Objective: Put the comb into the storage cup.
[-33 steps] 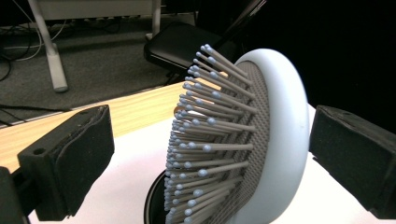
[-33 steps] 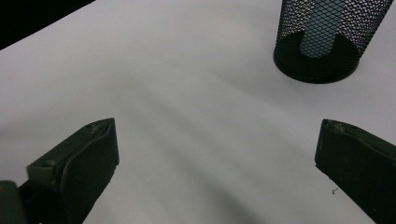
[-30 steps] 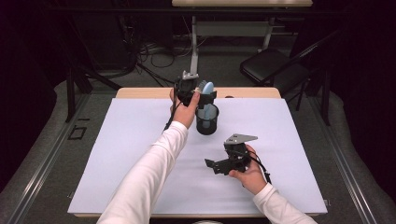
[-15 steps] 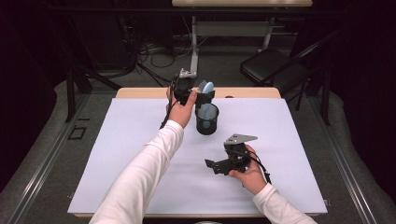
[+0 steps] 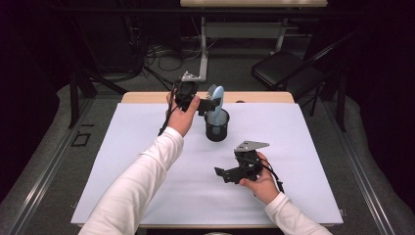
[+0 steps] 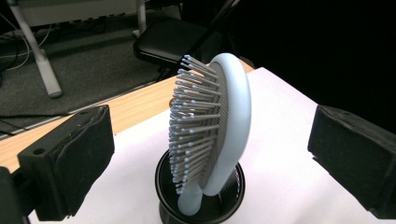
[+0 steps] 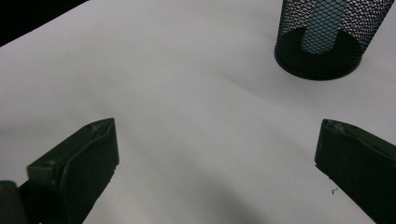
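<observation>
A light blue hairbrush (image 5: 217, 98) stands handle-down in a black mesh cup (image 5: 217, 128) at the far middle of the table. In the left gripper view the hairbrush (image 6: 233, 116) rises from the cup (image 6: 163, 186) with its bristles facing left. It stands between the two wide-apart pads (image 6: 70, 158) and touches neither. My left gripper (image 5: 207, 105) is open, held just left of the brush head. My right gripper (image 5: 228, 173) is open and low over the near right of the sheet, with nothing between its jaws. The right gripper view has the cup (image 7: 327, 51) farther off at the upper right.
A white sheet (image 5: 147, 161) covers the table. A strip of wooden tabletop (image 5: 147, 97) shows along the far edge. Beyond the table stand a black chair (image 5: 288, 68), a desk leg (image 5: 202, 49) and cables on the floor.
My left gripper has drawn slightly to the left, away from the brush, which stays standing in the cup. The right gripper has not moved.
</observation>
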`<action>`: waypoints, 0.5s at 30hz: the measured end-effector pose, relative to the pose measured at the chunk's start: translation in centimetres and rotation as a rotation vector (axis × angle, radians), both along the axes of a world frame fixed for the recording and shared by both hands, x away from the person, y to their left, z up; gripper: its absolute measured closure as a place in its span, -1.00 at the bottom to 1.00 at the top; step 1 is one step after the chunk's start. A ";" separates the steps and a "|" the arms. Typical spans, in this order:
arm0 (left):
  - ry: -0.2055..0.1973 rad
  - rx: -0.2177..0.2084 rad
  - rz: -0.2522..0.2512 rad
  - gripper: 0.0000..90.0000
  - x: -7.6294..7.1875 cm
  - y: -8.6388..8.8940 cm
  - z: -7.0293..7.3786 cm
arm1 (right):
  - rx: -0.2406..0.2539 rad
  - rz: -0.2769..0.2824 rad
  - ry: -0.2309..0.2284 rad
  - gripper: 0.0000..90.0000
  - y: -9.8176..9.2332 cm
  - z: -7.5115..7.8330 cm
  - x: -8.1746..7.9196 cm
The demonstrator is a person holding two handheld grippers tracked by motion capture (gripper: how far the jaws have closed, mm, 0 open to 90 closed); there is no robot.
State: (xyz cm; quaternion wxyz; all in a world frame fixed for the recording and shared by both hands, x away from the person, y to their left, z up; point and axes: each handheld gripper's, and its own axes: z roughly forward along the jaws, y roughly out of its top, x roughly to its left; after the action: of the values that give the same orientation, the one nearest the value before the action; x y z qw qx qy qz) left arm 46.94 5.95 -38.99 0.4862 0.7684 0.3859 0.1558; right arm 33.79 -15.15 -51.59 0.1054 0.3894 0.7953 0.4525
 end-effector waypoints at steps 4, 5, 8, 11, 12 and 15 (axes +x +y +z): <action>0.004 0.000 -0.008 -0.99 -0.4 0.6 0.1 | 0.000 -0.002 -0.002 -1.00 0.0 0.0 0.0; 0.003 0.001 -0.010 -0.99 -0.5 0.7 0.1 | 0.000 -0.002 -0.001 -1.00 0.0 0.0 0.0; 0.005 0.004 -0.015 -0.99 -0.8 1.2 0.2 | 0.000 -0.002 -0.002 -1.00 0.0 0.0 0.0; 0.011 0.000 -0.016 -0.99 -1.1 1.6 0.2 | -0.001 -0.003 -0.005 -1.00 0.0 0.0 0.0; 0.011 0.004 -0.018 -0.99 -1.2 1.7 0.2 | -0.002 -0.003 -0.006 -1.00 0.0 0.0 0.0; 0.016 0.005 -0.023 -0.99 -1.6 2.1 0.2 | -0.005 -0.003 -0.011 -1.00 0.0 0.0 0.0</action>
State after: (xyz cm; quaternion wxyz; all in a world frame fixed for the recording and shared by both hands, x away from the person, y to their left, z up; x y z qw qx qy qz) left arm 45.35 8.02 -38.80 0.4830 0.7751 0.3806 0.1450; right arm 33.75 -15.10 -51.57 0.1116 0.3876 0.7953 0.4526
